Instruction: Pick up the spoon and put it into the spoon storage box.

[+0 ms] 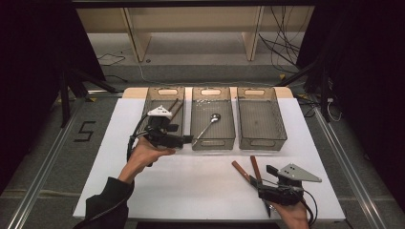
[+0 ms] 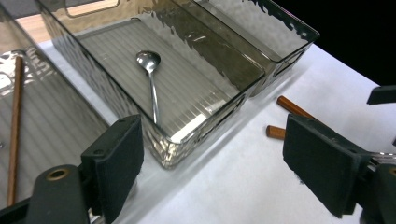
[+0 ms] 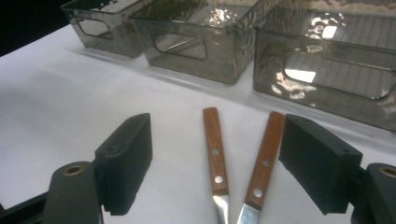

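The two knives [image 3: 236, 163] lie side by side on the table [image 1: 191, 181] between the right gripper's [image 3: 224, 163] open jaws, light, stiff and slippery at the blade, best taken by a wooden handle, while the left gripper [image 2: 210, 158] hangs open, empty, by the spoon [image 2: 150, 79] tray [image 2: 205, 116].

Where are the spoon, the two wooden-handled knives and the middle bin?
spoon [image 2: 148, 59], left gripper view, on its bowl.
wooden-handled knives [image 3: 214, 149], right gripper view, on the left knife's handle.
middle bin [image 1: 213, 144], high view, on its near wall.
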Available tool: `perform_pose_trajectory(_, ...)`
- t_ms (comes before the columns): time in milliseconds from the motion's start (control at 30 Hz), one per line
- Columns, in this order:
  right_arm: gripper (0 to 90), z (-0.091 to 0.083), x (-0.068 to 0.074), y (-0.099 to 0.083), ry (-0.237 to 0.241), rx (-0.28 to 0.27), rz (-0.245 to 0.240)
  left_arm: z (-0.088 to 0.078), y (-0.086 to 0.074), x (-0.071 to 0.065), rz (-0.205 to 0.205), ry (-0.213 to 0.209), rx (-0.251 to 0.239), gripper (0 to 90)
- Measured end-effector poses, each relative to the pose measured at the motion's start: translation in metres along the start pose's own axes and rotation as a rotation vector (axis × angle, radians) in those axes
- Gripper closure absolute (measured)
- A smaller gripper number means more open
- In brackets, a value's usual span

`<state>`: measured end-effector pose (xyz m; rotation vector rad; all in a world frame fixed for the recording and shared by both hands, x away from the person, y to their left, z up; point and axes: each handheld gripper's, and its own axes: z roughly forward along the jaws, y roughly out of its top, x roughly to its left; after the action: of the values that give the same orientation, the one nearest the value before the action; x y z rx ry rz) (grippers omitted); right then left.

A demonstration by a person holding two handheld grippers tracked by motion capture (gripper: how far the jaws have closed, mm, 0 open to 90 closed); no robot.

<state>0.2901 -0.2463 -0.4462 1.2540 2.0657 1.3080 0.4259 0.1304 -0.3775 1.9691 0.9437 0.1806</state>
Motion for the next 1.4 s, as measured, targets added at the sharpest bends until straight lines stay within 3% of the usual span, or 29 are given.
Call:
perform_pose_trajectory(300, 26.1, 0.001, -0.003, -0.001, -0.012, 0.019, 0.028, -0.017, -0.027, 0.000, -0.001, 0.007, -0.028, 18.8)
perform_pose_trajectory(667, 26.1, 0.003, -0.007, -0.001, -0.017, 0.037, 0.044, -0.025, -0.056, -0.005, 0.010, 0.001, -0.057, 17.4)
perform_pose_trajectory(933, 26.0, 0.004, -0.007, -0.001, -0.025, 0.048, 0.048, -0.033, -0.069, -0.008, 0.031, 0.008, -0.083, 16.2)
perform_pose_trajectory(1133, 25.8, 0.005, -0.009, -0.002, -0.027, 0.065, 0.061, -0.037, -0.078, -0.011, 0.077, 0.029, -0.099, 15.9)
perform_pose_trajectory(1400, 25.2, 0.005, -0.010, -0.002, -0.026, 0.077, 0.074, -0.033, -0.091, -0.014, 0.068, 0.019, -0.090, 15.9)
